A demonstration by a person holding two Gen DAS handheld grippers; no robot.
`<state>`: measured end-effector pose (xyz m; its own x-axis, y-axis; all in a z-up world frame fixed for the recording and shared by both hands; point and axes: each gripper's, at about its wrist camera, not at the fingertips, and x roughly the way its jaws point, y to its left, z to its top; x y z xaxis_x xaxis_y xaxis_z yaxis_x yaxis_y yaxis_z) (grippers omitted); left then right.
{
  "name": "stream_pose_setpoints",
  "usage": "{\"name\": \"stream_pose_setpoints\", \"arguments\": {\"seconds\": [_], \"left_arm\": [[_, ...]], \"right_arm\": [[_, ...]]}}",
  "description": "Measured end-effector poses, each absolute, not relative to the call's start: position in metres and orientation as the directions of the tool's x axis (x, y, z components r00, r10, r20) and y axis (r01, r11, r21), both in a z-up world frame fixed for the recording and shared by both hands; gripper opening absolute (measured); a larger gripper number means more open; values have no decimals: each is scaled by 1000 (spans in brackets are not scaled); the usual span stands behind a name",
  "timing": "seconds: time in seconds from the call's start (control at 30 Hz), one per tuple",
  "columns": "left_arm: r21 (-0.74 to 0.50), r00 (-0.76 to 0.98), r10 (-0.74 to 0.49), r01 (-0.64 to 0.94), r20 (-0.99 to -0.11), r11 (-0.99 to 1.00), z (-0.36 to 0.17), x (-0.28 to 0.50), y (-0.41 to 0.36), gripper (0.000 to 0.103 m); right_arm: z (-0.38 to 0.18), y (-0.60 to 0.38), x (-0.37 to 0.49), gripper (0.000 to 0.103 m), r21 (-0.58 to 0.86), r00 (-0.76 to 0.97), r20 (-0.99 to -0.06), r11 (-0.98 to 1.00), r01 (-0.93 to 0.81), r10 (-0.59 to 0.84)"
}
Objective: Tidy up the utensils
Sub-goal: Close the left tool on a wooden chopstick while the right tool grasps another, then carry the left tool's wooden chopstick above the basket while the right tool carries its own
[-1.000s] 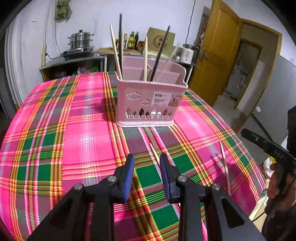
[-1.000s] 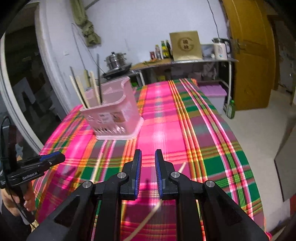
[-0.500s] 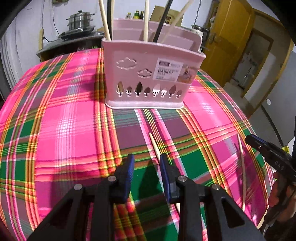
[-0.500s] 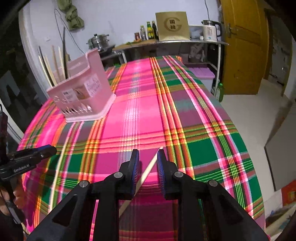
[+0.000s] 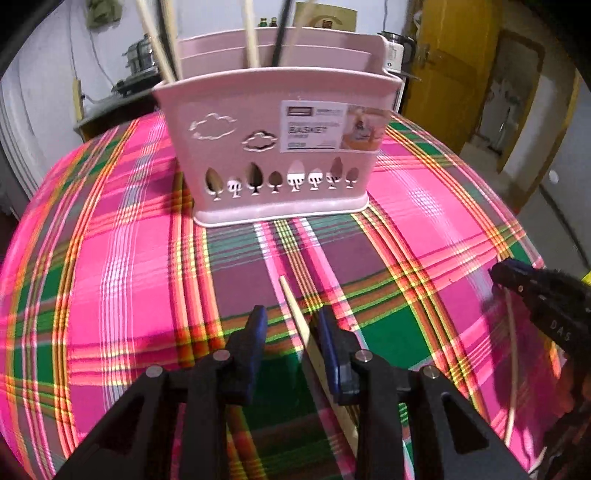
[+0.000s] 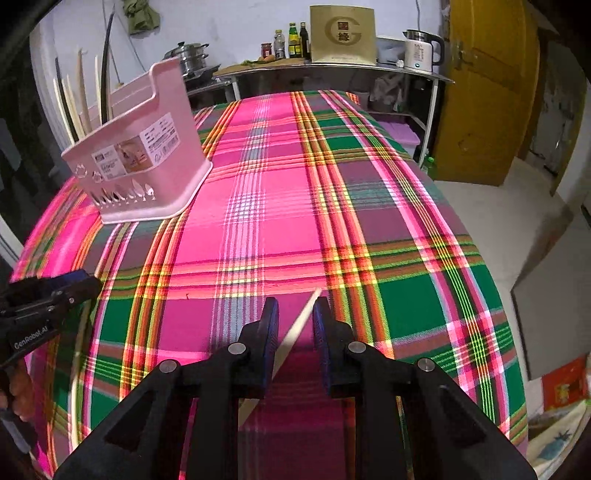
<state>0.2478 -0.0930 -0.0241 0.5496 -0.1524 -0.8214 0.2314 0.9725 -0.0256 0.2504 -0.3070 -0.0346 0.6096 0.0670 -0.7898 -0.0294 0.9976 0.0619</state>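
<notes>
Chopsticks sit nearer your fingers than half a second ago: your left gripper (image 5: 291,325) has dropped lower and closer to the pink basket (image 5: 273,147), which fills more of its view, and your right gripper (image 6: 293,314) has also come down toward the plaid tablecloth (image 6: 288,206). Your left jaws stand open with a clear gap, and a pale chopstick (image 5: 295,314) lies on the cloth between them, close against the right-hand finger; whether it touches the pad you cannot tell. Your right jaws are likewise parted, straddling a second chopstick (image 6: 303,321) that runs diagonally through the gap, its tip just past the fingertips. Neither stick is pinched. More chopsticks (image 5: 251,33) stand upright in the basket, which rests on the cloth well ahead of both grippers
</notes>
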Motion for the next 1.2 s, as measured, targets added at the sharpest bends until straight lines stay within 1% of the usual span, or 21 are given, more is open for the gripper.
{"name": "stream_pose_setpoints", "arguments": {"seconds": [0.03, 0.1, 0.13, 0.17, 0.3, 0.43, 0.57, 0.8, 1.2], "left_arm": [[-17, 553, -148, 235, -820, 972, -24, 248, -96, 28], [-19, 553, -153, 241, -819, 970, -23, 248, -99, 20], [-16, 553, -154, 245, -819, 969, -23, 249, -99, 18], [-13, 554, -153, 249, -818, 968, -23, 250, -100, 13], [-5, 549, -154, 263, -822, 965, -22, 249, -105, 6], [-44, 525, -182, 265, -831, 963, -18, 252, -100, 6], [-65, 540, -206, 268, -816, 961, -4, 251, -92, 6], [-92, 592, -261, 300, -762, 949, 39, 243, -79, 6], [-111, 675, -306, 317, -671, 942, 97, 228, -59, 5]], "right_arm": [[-34, -304, 251, 20, 48, 608, -792, 998, -32, 58], [-34, -301, 252, 17, 35, 606, -794, 999, -41, 53], [-34, -300, 251, 12, 32, 605, -794, 999, -42, 51], [-34, -300, 251, 11, 33, 604, -795, 998, -44, 53], [-34, -302, 253, 7, 55, 596, -799, 997, -51, 74], [-29, -304, 254, 5, 98, 595, -796, 993, -60, 114], [-17, -300, 251, 5, 132, 614, -774, 988, -83, 154], [18, -291, 246, 5, 160, 669, -713, 978, -137, 210], [69, -280, 233, 5, 168, 745, -615, 966, -196, 258]]}}
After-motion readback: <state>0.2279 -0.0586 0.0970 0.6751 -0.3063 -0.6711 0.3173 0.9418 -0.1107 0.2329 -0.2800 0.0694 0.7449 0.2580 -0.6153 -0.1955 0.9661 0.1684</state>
